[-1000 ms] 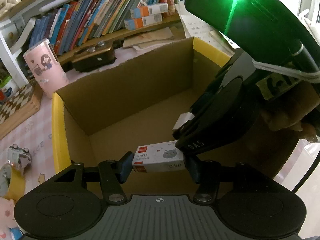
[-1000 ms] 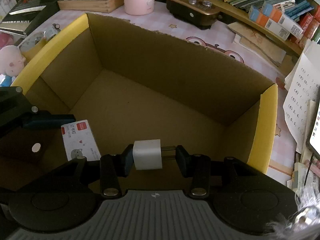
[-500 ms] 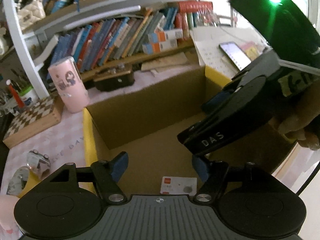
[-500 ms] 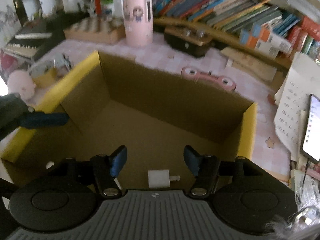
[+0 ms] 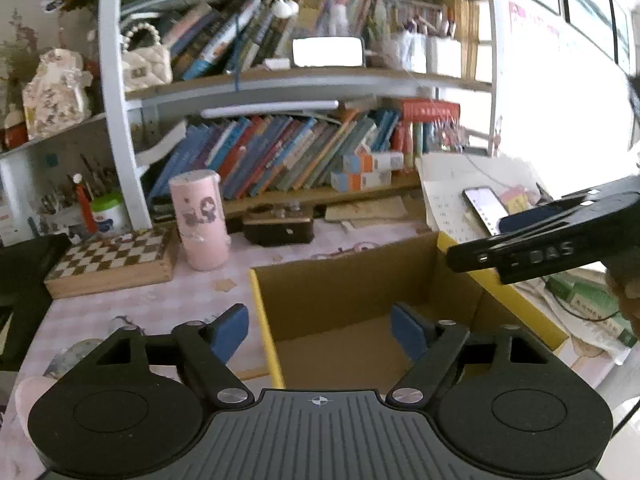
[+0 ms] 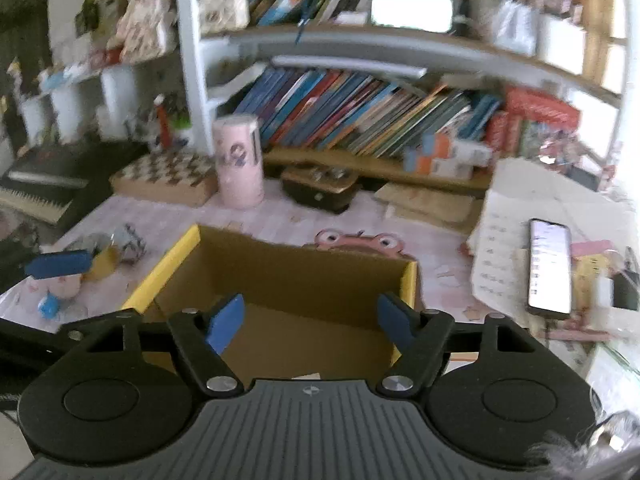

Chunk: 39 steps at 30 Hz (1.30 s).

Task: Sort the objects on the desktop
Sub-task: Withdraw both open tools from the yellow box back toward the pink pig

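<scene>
Cardboard is your target: the yellow-rimmed box [image 5: 352, 300] sits just ahead of and below both claws. Your left gripper [image 5: 320, 330] and right gripper [image 6: 310, 322] have just been opening; both stand wide with nothing between their blue pads. Treat both as free. Clear the rim before swinging out to the small clutter [image 6: 100, 252] left of the right claw. Steer clear of the phone [image 6: 550, 266] off to its right.

Black gripper [image 5: 320, 330] — blue pads [image 5: 229, 332], silver screws.
</scene>
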Tool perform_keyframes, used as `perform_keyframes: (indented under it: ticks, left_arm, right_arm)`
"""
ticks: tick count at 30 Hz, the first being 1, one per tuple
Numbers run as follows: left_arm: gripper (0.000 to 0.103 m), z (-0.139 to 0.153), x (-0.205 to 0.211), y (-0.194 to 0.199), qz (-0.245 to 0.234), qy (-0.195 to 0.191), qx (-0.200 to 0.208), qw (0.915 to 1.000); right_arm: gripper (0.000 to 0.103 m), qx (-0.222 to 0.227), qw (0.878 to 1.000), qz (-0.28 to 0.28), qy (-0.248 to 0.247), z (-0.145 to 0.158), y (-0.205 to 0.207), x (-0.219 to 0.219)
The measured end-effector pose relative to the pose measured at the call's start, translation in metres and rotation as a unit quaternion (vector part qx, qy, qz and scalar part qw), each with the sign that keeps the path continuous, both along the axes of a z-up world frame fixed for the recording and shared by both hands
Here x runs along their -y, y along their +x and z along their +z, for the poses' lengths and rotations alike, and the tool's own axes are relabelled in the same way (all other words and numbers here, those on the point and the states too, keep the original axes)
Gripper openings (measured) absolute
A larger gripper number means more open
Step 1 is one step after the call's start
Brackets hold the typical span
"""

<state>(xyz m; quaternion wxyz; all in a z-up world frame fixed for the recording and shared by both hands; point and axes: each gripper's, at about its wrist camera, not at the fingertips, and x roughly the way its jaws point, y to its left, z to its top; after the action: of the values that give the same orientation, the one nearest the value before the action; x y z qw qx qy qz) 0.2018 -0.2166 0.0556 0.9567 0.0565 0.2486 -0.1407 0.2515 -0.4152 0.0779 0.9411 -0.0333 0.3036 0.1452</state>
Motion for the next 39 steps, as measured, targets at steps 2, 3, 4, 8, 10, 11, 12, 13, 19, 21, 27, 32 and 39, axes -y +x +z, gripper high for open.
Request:
perform_keyframes:
  ticks: [2, 3, 4, 8, 10, 11, 12, 13, 19, 21, 27, 32, 39]
  left_arm:
    - [0.086, 0.003, -0.009, -0.005, 0.002, -0.008, 0.007, 0.9999]
    - [0.087, 0.003, -0.014, -0.008, 0.006, -0.011, 0.009, 0.9999]
    - [0.087, 0.003, -0.018, -0.011, 0.008, -0.014, 0.009, 0.9998]
    - [0.089, 0.002, -0.038, -0.022, 0.016, -0.024, 0.004, 0.9996]
    - [0.091, 0.001, -0.047, -0.028, 0.020, -0.024, 0.005, 0.9995]
    - [0.092, 0.000, -0.052, -0.032, 0.023, -0.024, 0.007, 0.9994]
    - [0.093, 0.000, -0.058, -0.036, 0.025, -0.023, 0.010, 0.9994]
    - [0.093, -0.001, -0.062, -0.039, 0.027, -0.023, 0.012, 0.9993]
    - [0.093, -0.007, -0.089, -0.056, 0.033, -0.028, 0.007, 0.9990]
    - [0.093, -0.010, -0.097, -0.062, 0.033, -0.028, 0.003, 0.9991]
    - [0.094, -0.022, -0.125, -0.086, 0.035, -0.027, -0.009, 0.9990]
    - [0.094, -0.033, -0.153, -0.112, 0.039, -0.032, -0.036, 0.9981]
    - [0.094, -0.042, -0.189, -0.147, 0.043, -0.022, -0.050, 0.9976]
  right_arm:
    - [0.080, 0.016, 1.000, -0.018, 0.005, 0.003, -0.013, 0.002]
    - [0.081, 0.024, 0.999, -0.028, 0.008, 0.005, -0.020, 0.002]
    - [0.082, 0.029, 0.999, -0.036, 0.011, 0.005, -0.026, 0.002]
    - [0.084, 0.046, 0.996, -0.079, 0.018, 0.003, -0.047, -0.003]
    - [0.085, 0.051, 0.993, -0.103, 0.022, 0.000, -0.058, -0.007]
    - [0.086, 0.052, 0.992, -0.115, 0.026, -0.002, -0.063, -0.009]
    - [0.087, 0.053, 0.990, -0.125, 0.030, -0.004, -0.068, -0.011]
    - [0.087, 0.053, 0.989, -0.136, 0.035, -0.006, -0.073, -0.013]
    - [0.088, 0.041, 0.980, -0.187, 0.054, -0.021, -0.101, -0.030]
    - [0.088, 0.031, 0.978, -0.200, 0.061, -0.027, -0.111, -0.037]
    - [0.088, 0.016, 0.975, -0.215, 0.058, -0.042, -0.145, -0.067]
    - [0.088, 0.005, 0.971, -0.230, 0.060, -0.052, -0.179, -0.096]
    - [0.088, -0.020, 0.972, -0.224, 0.062, -0.067, -0.220, -0.140]
